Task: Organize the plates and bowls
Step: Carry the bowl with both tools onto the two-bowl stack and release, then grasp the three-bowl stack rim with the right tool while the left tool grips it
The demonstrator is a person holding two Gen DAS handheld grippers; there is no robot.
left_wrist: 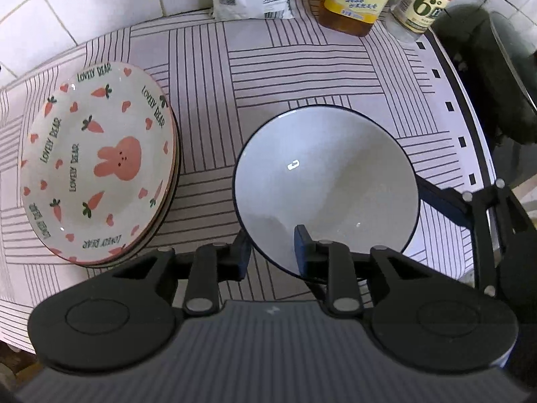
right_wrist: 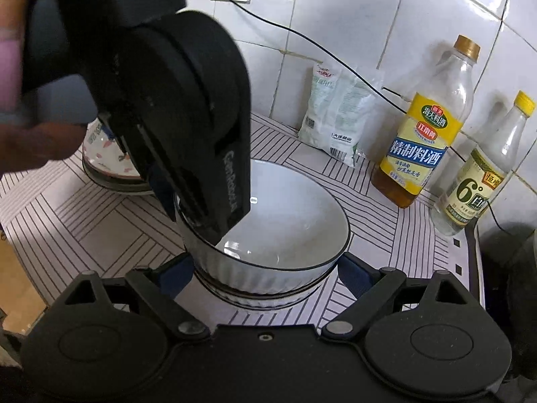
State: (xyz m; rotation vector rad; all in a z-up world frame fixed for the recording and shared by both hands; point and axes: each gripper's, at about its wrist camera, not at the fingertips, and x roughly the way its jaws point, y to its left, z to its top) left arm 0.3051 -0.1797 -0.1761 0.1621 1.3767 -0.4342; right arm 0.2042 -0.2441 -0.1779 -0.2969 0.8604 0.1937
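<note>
A white bowl with a dark rim (left_wrist: 327, 181) (right_wrist: 288, 231) sits on the striped cloth, on top of another dish whose edge shows under it in the right wrist view. My left gripper (left_wrist: 272, 252) straddles its near rim, one finger inside and one outside, jaws apart; the left gripper also shows from the right wrist view (right_wrist: 198, 154). My right gripper (right_wrist: 265, 273) is open, its fingers on either side of the bowl's base, not touching. A stack of rabbit-and-carrot plates (left_wrist: 99, 161) (right_wrist: 110, 164) lies to the left.
A cooking-wine bottle (right_wrist: 424, 141), a vinegar bottle (right_wrist: 483, 181) and a white bag (right_wrist: 339, 117) stand against the tiled wall. A dark pot (left_wrist: 486, 77) sits past the cloth's right edge. A black cable (right_wrist: 302, 38) runs along the wall.
</note>
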